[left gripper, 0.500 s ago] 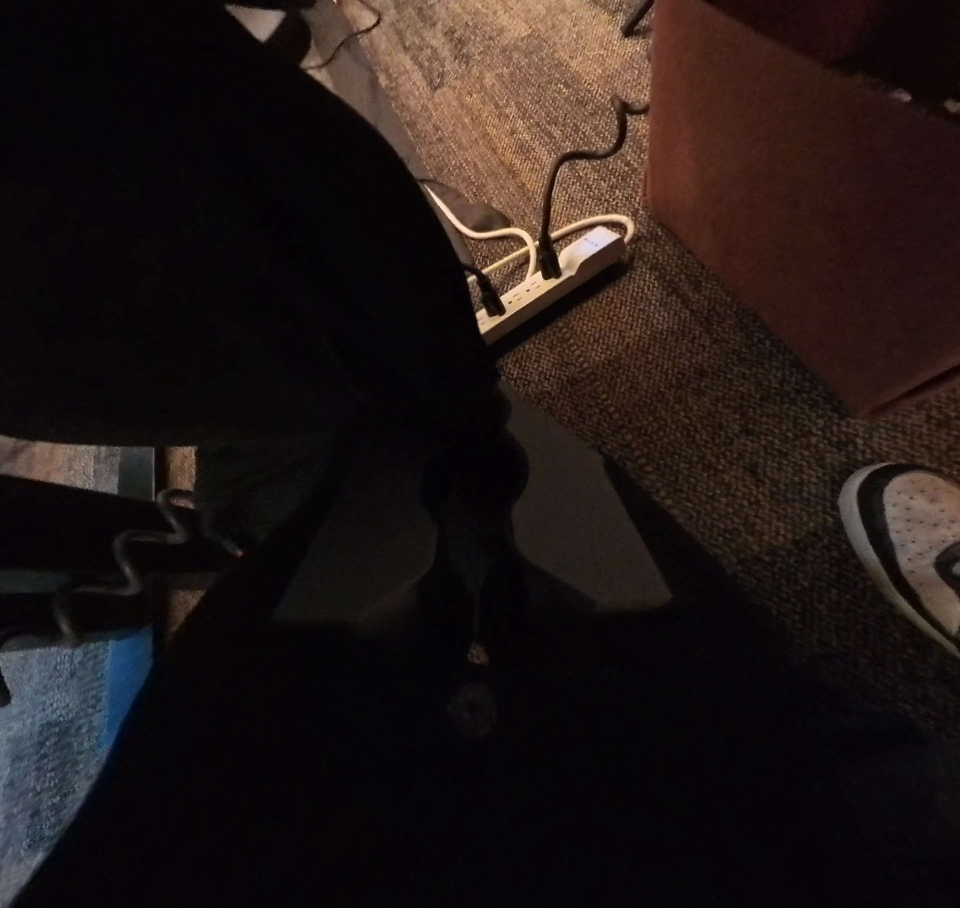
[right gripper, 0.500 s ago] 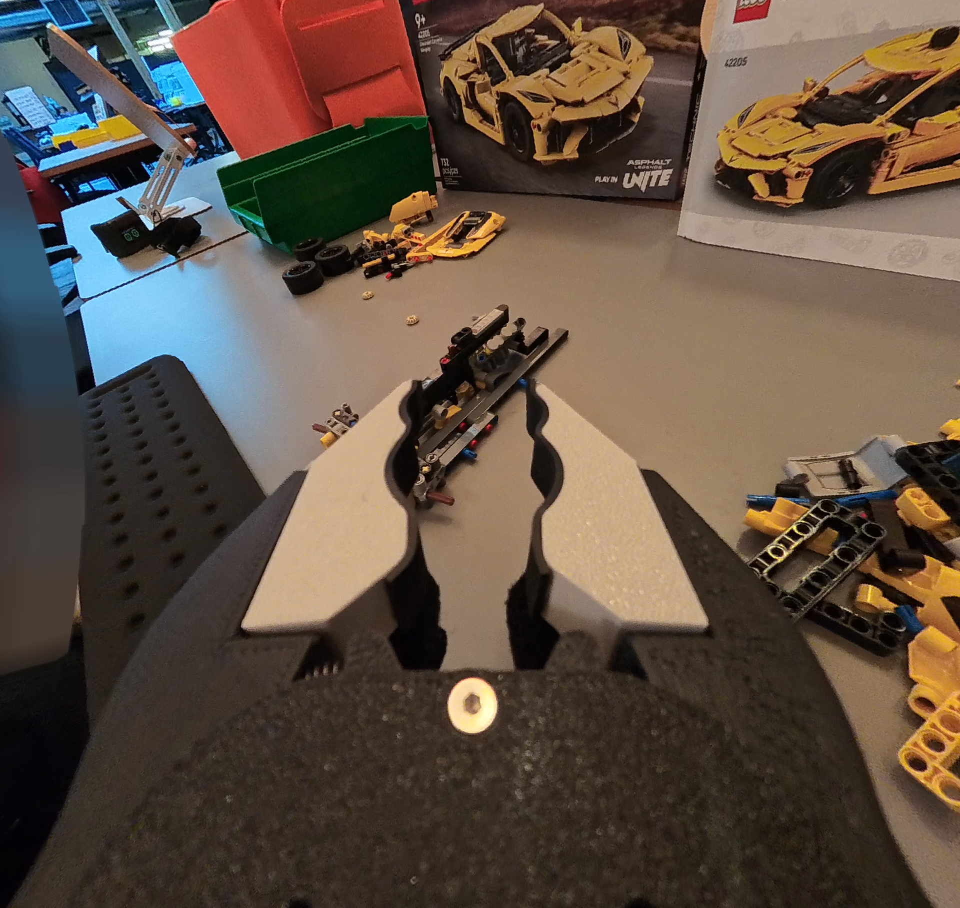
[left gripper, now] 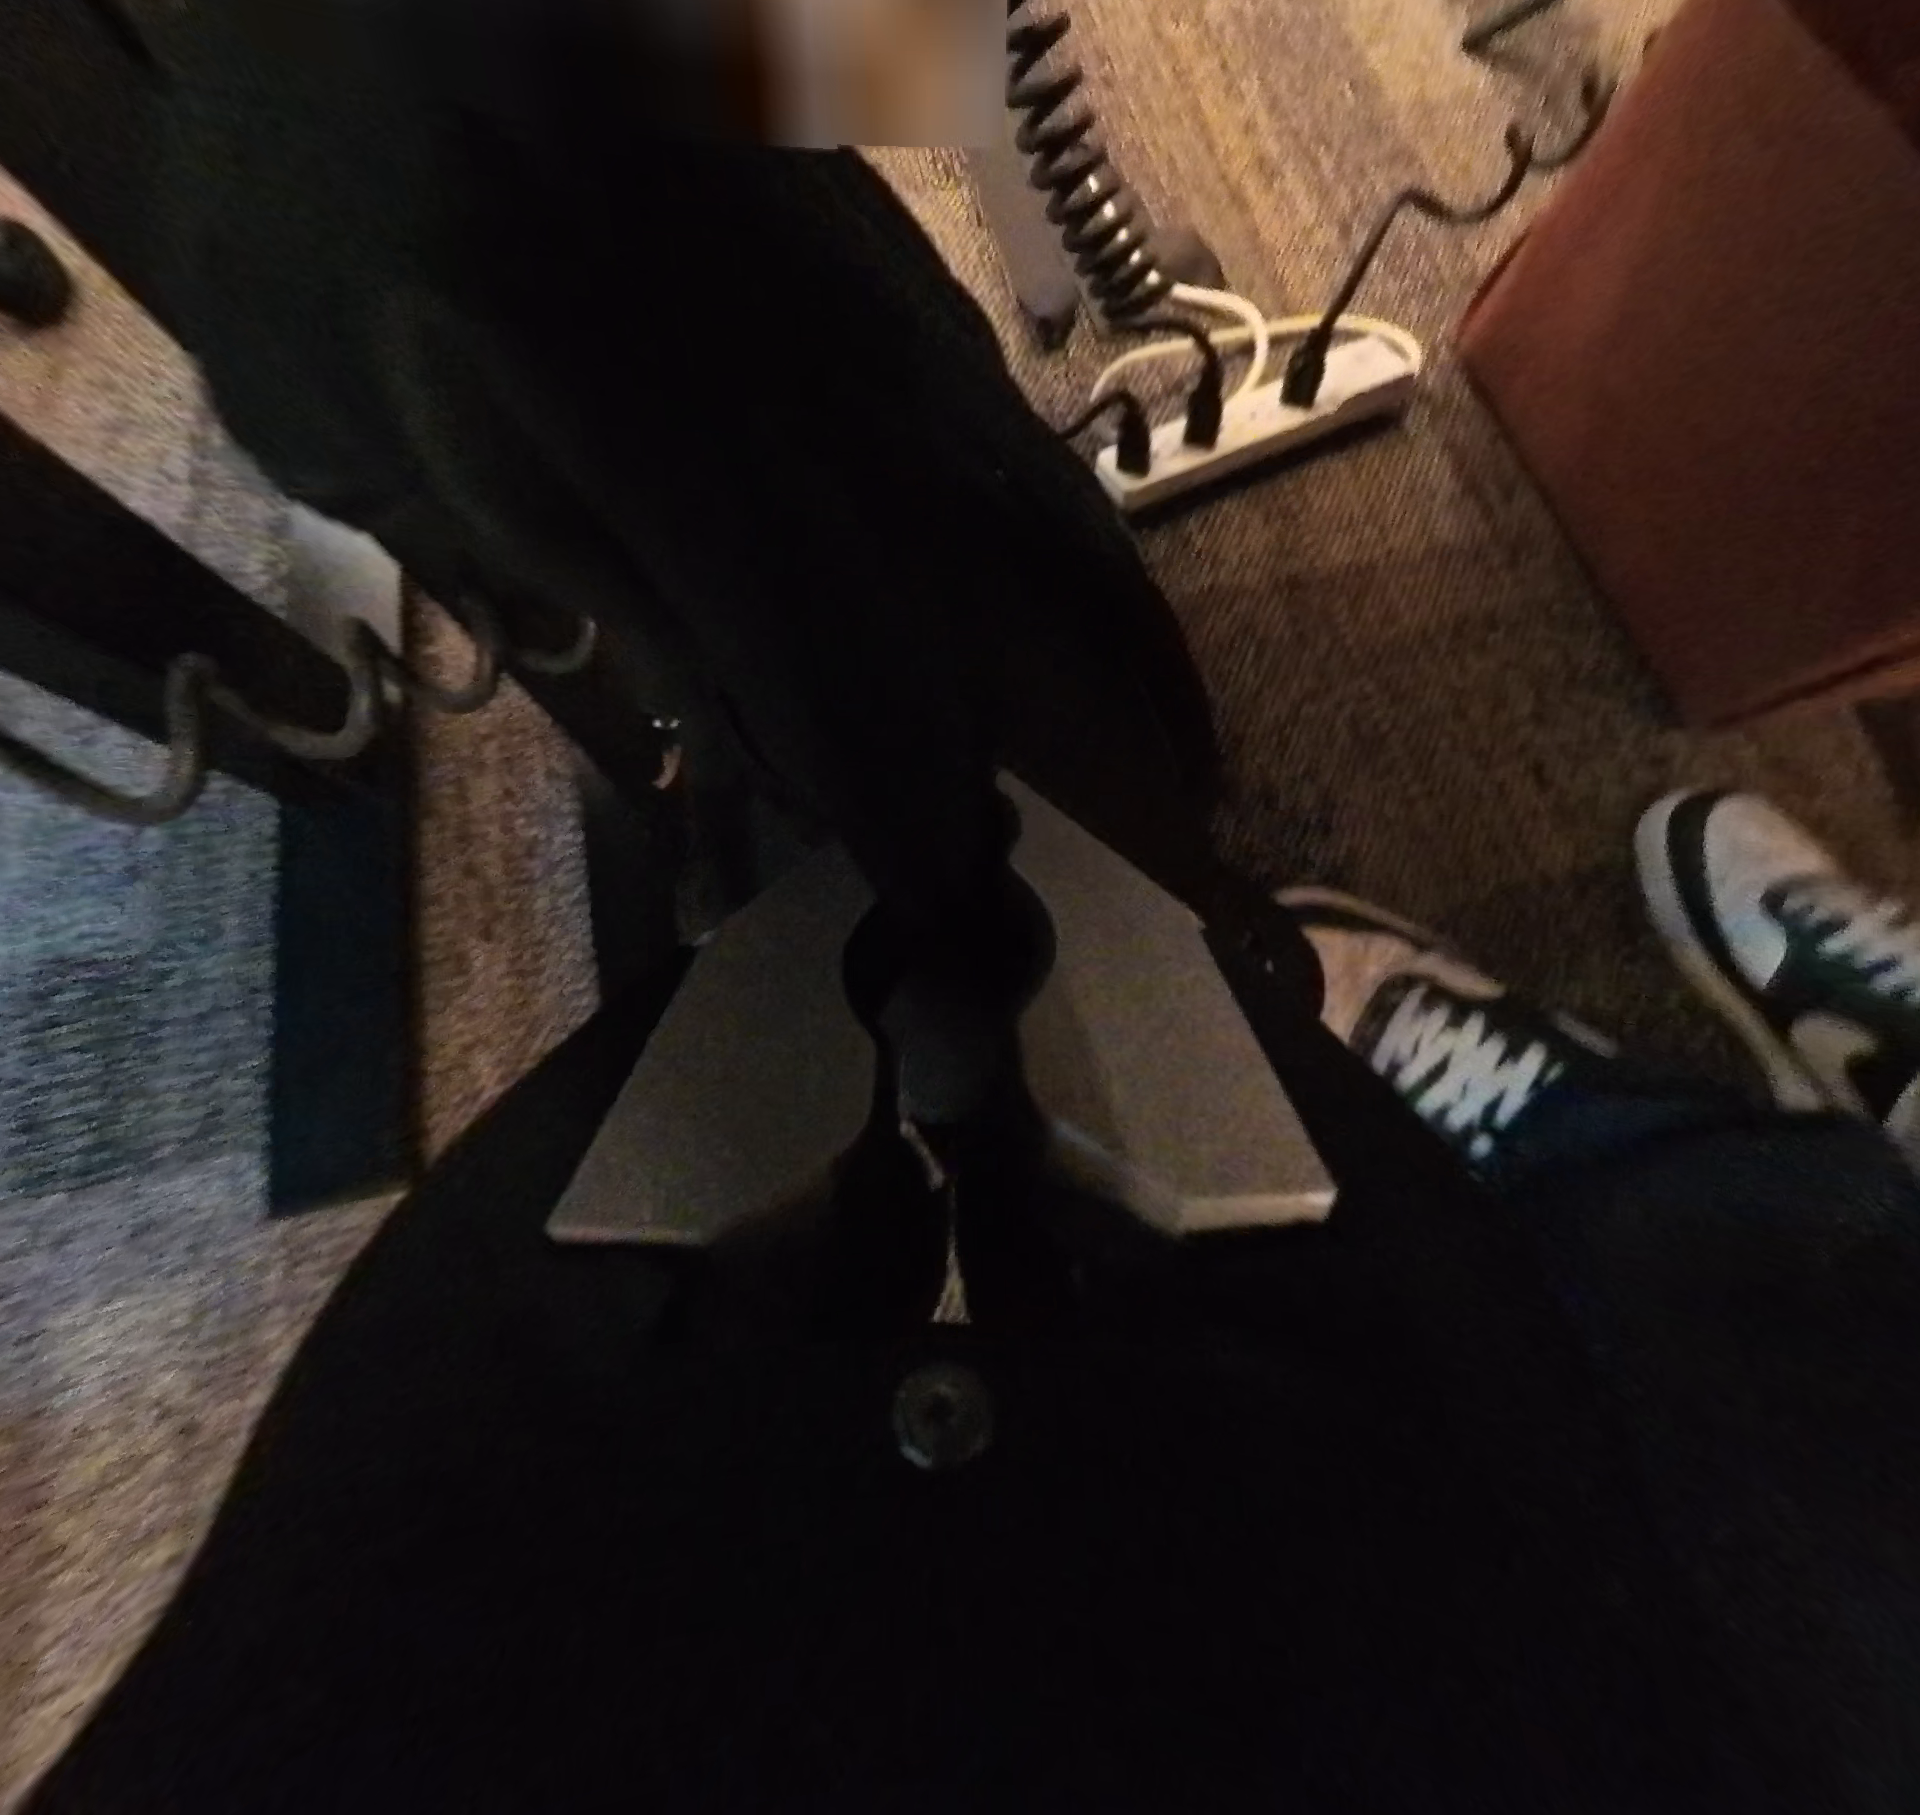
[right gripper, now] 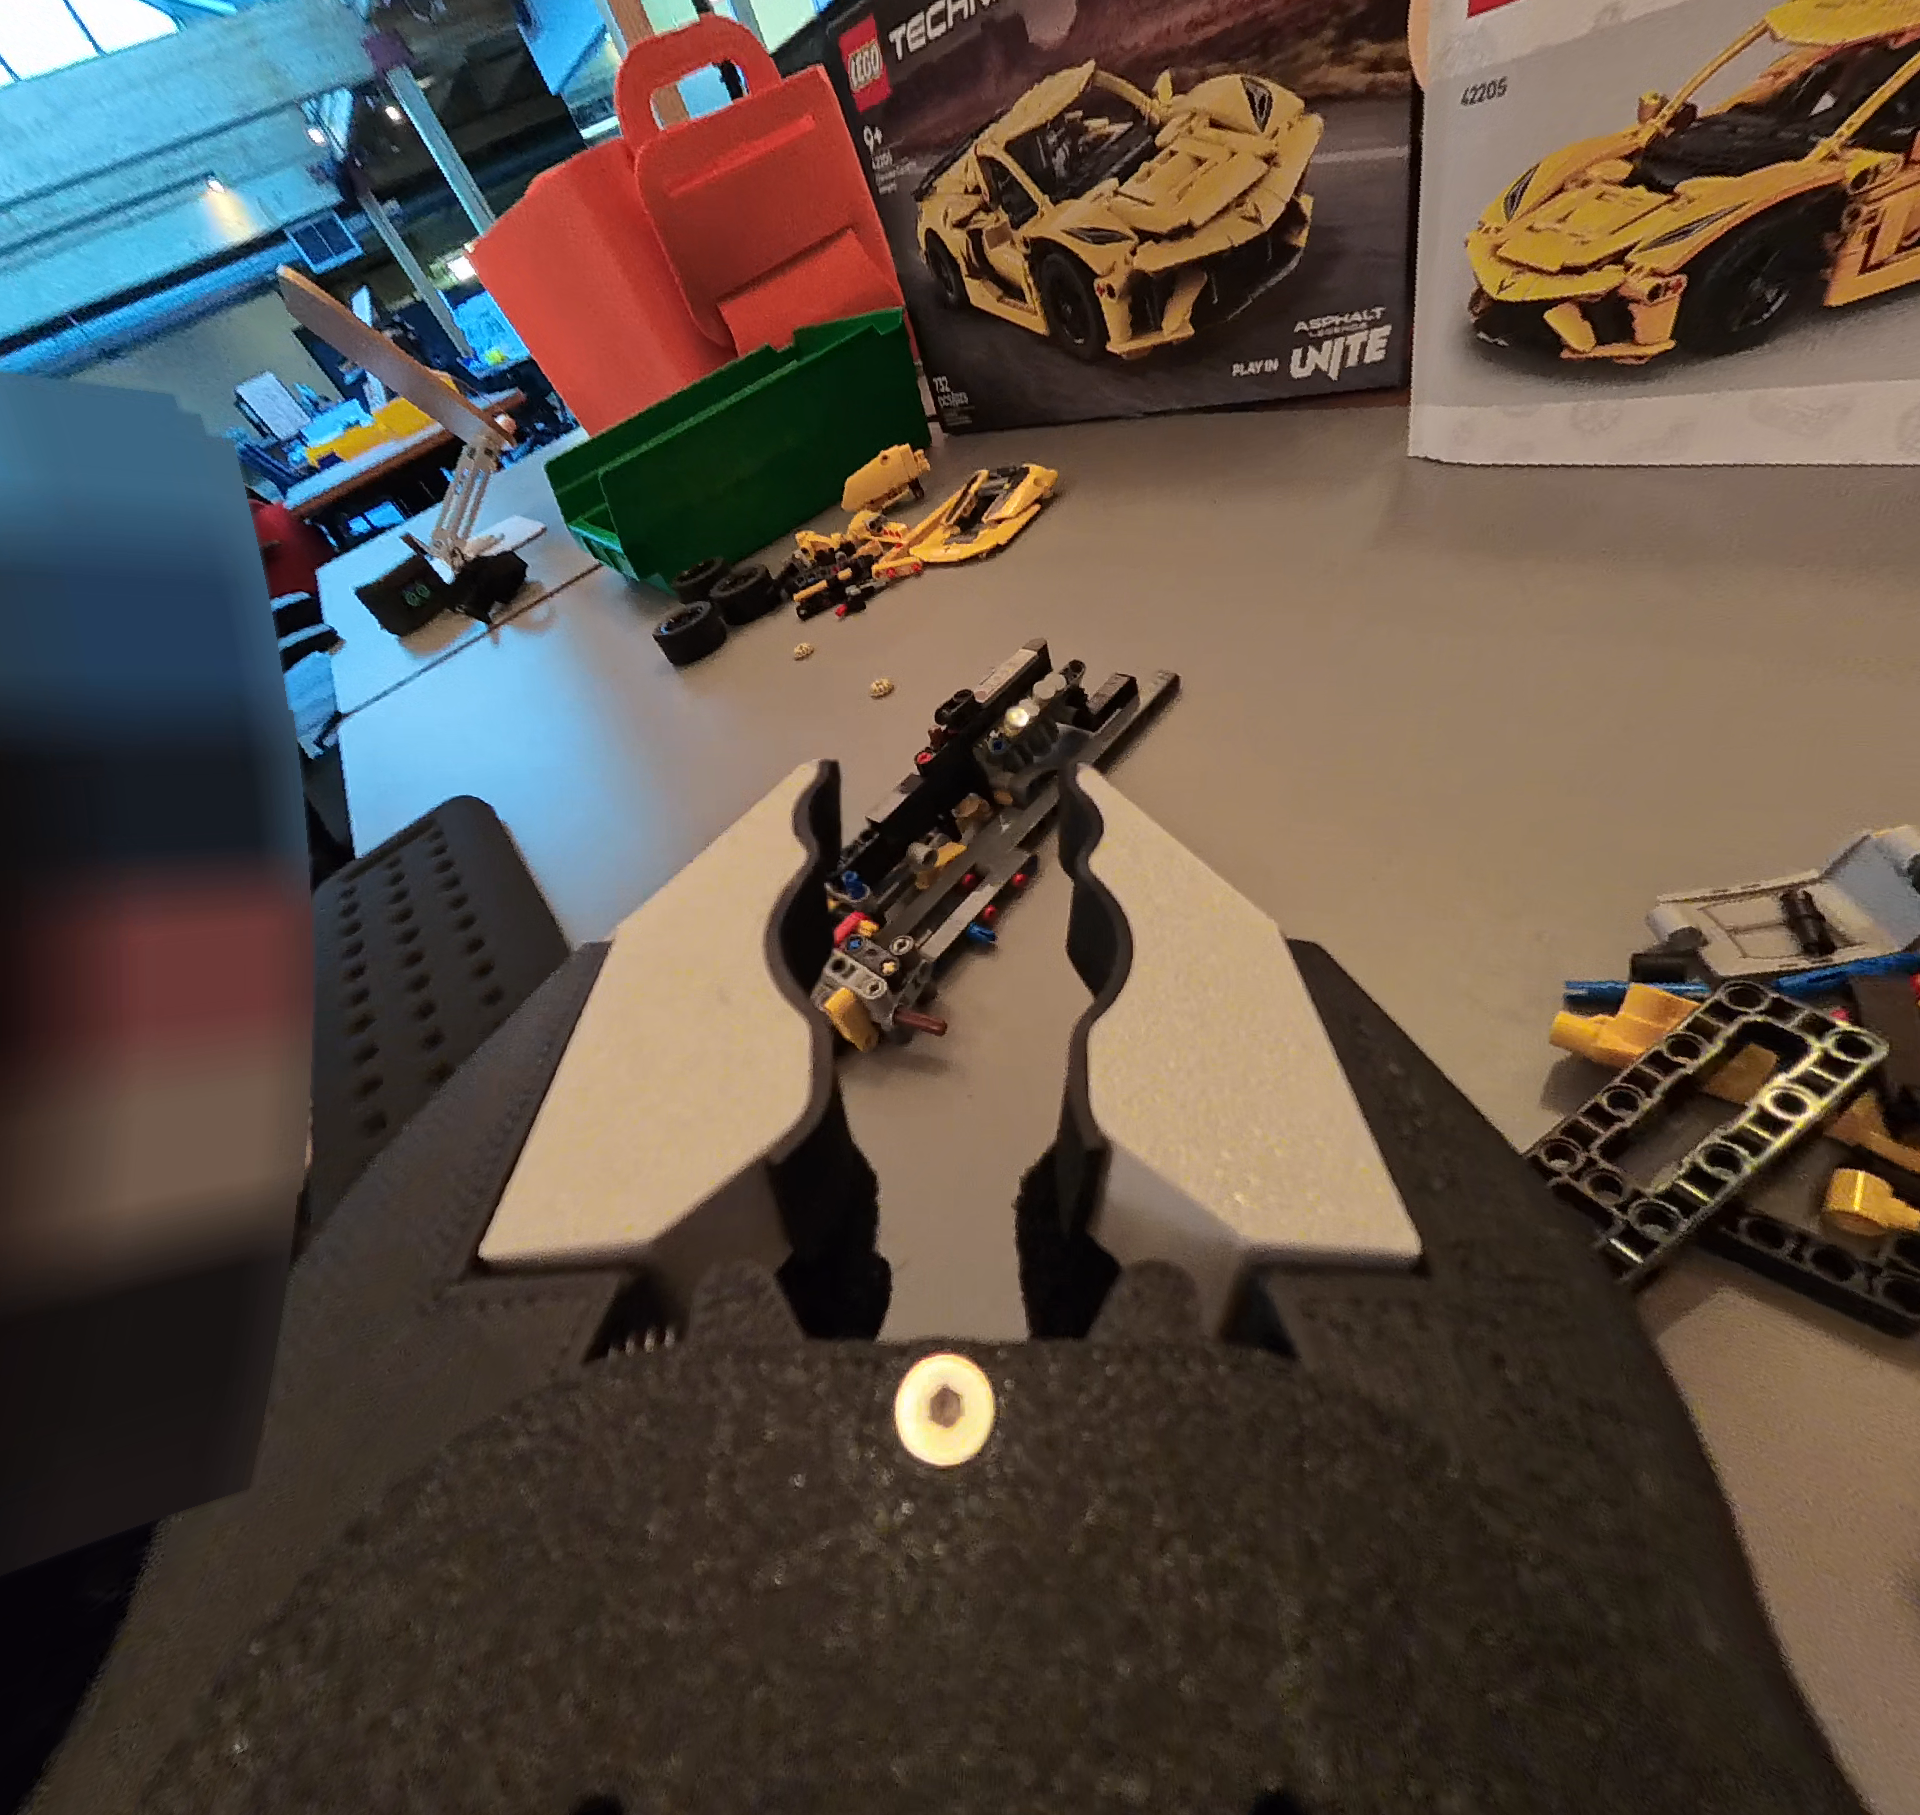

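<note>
Between the spread fingers of the right gripper point(right gripper: 951, 835) lies a half-built toy chassis point(right gripper: 961, 835) on the counter point(right gripper: 1403, 726) — untouched; left gripper point(left gripper: 951, 892), nearly closed and empty, points floorward beside a power strip point(left gripper: 1257, 425).

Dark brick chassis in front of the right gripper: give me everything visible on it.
The chassis is a long, narrow, half-built frame of black and dark grey plastic beams, studded with small red, blue and yellow pins, with a grey block of parts toward its far end. It lies flat on the grey table, running diagonally away to the right. Its near end, with a yellow piece and a brown axle, sits between the open fingers of the right gripper; contact cannot be told.
</note>
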Action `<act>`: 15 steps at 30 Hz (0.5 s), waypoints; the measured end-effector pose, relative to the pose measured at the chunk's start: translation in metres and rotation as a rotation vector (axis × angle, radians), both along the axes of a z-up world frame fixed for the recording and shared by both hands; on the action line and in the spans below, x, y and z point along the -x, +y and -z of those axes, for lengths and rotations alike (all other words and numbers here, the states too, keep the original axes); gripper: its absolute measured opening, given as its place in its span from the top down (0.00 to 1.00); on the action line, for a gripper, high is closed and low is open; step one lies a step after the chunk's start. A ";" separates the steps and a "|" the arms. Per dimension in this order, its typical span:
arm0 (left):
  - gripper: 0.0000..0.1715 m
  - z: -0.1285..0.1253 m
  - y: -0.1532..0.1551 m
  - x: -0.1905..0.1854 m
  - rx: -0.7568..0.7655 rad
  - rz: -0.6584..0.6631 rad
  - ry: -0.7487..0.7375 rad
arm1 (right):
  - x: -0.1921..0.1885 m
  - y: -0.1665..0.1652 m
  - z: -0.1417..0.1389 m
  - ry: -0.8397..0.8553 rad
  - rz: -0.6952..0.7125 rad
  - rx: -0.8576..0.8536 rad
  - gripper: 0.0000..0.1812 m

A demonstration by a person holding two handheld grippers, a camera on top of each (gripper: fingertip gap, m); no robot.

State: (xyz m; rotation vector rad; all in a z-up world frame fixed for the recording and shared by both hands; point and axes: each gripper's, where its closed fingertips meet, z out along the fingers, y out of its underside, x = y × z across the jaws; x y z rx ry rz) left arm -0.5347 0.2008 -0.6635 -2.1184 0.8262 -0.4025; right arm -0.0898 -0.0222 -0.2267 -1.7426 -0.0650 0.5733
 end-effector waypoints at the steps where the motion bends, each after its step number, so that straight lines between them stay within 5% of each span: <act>1: 0.96 -0.005 -0.017 0.010 -0.004 0.015 0.004 | -0.001 -0.001 -0.002 0.022 -0.004 -0.008 0.78; 4: 0.96 -0.010 -0.071 0.055 -0.007 0.021 0.083 | -0.008 -0.004 -0.010 0.137 -0.009 -0.041 0.77; 10: 0.94 0.001 -0.177 0.186 0.123 -0.167 0.076 | -0.011 -0.006 -0.014 0.290 -0.058 -0.039 0.76; 15: 0.95 0.002 -0.221 0.218 0.124 -0.212 0.129 | -0.004 -0.007 -0.014 0.237 -0.065 -0.042 0.75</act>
